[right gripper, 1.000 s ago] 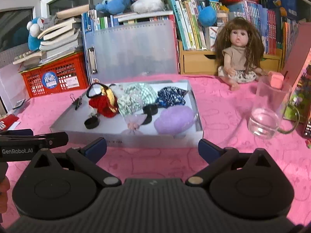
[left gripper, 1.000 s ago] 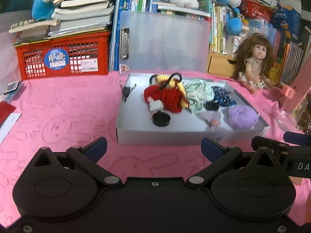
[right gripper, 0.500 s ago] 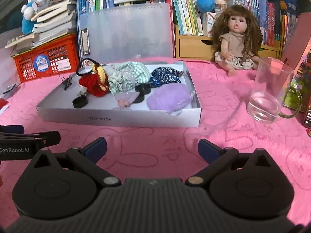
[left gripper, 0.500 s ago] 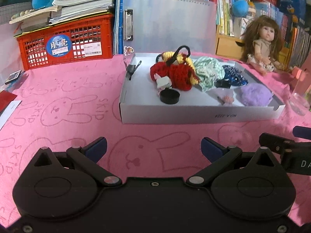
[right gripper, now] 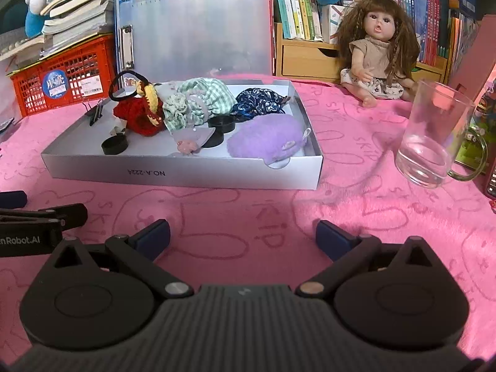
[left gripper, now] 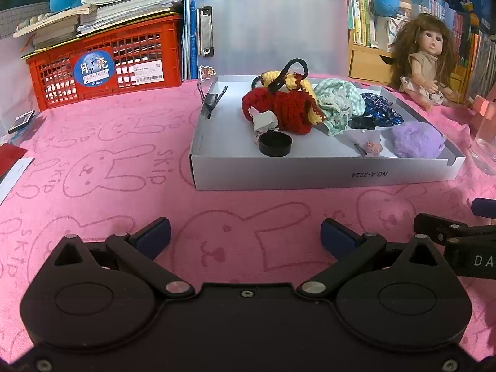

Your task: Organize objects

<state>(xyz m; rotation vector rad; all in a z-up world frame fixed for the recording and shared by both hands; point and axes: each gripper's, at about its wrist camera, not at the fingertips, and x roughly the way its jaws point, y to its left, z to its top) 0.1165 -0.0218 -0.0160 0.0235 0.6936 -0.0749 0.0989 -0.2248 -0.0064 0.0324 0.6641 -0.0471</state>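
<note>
left hand-held gripper (left gripper: pixel 245 237): released, fingers wide apart, nothing between them, low over the surface at 6 o'clock of the box
right hand-held gripper (right gripper: pixel 242 236): released, empty, also at 6 o'clock of the box; its tip showed at 3 o'clock in the left view
surface (left gripper: pixel 108 167): pink cloth with bunny outlines and "SKIP" print
box (left gripper: pixel 325 175): shallow white tray, centre of surface, label "NO.A-2224" on front wall
red knit (left gripper: pixel 285 110): in box, left-centre, yellow knit and black hair tie (left gripper: pixel 286 73) on top at 12 o'clock
green scrunchie (left gripper: pixel 338 102): in box, touching red knit at its 3 o'clock
blue scrunchie (left gripper: pixel 379 108): in box, back right
purple puff (left gripper: pixel 415 139): in box, front right corner
black cap (left gripper: pixel 275 144): in box, front, at 6 o'clock of red knit
binder clip (left gripper: pixel 214 99): clipped on box's left wall, back end
glass (right gripper: pixel 434 136): on surface, at 3 o'clock of box, well apart
doll (right gripper: pixel 376 49): sat at 1 o'clock of box, against shelf
red crate (left gripper: pixel 102 65): at 10 o'clock of box, books stacked on it
</note>
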